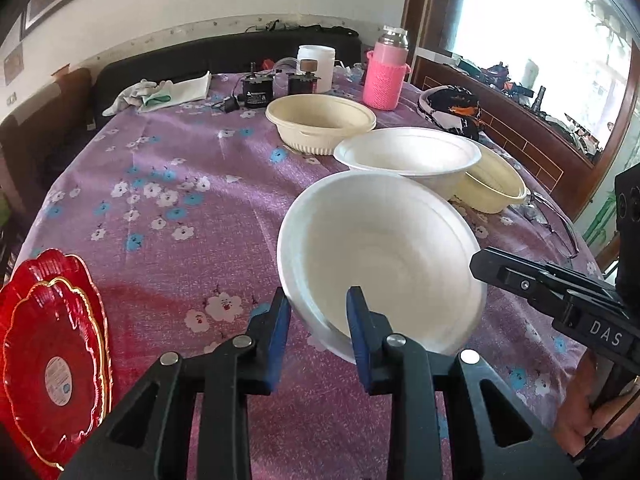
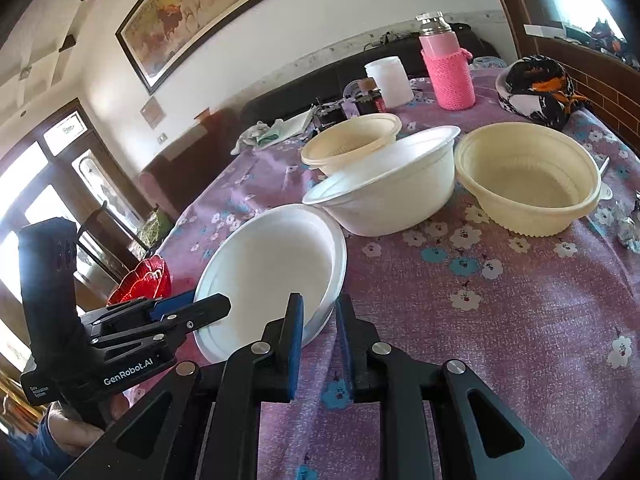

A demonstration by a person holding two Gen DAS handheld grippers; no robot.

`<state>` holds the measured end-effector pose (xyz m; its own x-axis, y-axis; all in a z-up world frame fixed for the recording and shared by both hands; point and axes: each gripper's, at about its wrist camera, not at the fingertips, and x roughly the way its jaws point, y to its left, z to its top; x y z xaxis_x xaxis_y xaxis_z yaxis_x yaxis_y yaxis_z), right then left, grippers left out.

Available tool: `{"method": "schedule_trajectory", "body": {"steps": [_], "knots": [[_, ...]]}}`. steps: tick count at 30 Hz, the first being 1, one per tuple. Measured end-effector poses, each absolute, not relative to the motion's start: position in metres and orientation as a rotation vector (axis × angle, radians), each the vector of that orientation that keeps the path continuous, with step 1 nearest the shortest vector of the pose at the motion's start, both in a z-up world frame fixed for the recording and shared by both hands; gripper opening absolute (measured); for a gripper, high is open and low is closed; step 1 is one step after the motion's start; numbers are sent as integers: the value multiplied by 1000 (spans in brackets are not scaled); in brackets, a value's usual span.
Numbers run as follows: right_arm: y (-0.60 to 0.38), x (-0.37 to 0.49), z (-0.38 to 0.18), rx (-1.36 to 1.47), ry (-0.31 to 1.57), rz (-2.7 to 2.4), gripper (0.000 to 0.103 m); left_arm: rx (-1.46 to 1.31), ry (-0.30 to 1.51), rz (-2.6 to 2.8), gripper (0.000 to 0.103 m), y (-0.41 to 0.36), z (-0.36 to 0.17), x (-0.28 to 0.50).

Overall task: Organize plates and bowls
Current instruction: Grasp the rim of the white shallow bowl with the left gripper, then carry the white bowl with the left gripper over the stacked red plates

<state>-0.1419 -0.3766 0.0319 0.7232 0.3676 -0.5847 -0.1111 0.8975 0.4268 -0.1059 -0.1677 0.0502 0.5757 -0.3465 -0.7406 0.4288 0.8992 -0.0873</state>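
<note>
A tilted white bowl (image 1: 384,248) is held at its rims by both grippers above the purple tablecloth; it also shows in the right wrist view (image 2: 276,264). My left gripper (image 1: 318,312) grips its near rim, jaws astride the wall. My right gripper (image 2: 318,312) has its jaws astride the bowl's right rim and shows as a black arm in the left wrist view (image 1: 520,276). Behind stand another white bowl (image 1: 408,158), and two cream bowls (image 1: 320,122) (image 1: 496,188). Stacked red plates (image 1: 52,360) lie at the table's left edge.
At the back of the table are a pink flask (image 1: 386,72), a white jar (image 1: 316,66), small black devices (image 1: 258,94), a cloth (image 1: 160,94) and a black-and-orange cap (image 1: 450,110). Glasses (image 1: 554,220) lie at the right edge. A window ledge runs along the right.
</note>
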Motion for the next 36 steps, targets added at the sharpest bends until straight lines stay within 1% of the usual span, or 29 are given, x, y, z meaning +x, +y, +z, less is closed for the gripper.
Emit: {"method": "schedule_trajectory", "body": {"steps": [36], "knots": [[-332,-145,46,296,718,318,18,42,759,-398,28,-119,63,-133]]}}
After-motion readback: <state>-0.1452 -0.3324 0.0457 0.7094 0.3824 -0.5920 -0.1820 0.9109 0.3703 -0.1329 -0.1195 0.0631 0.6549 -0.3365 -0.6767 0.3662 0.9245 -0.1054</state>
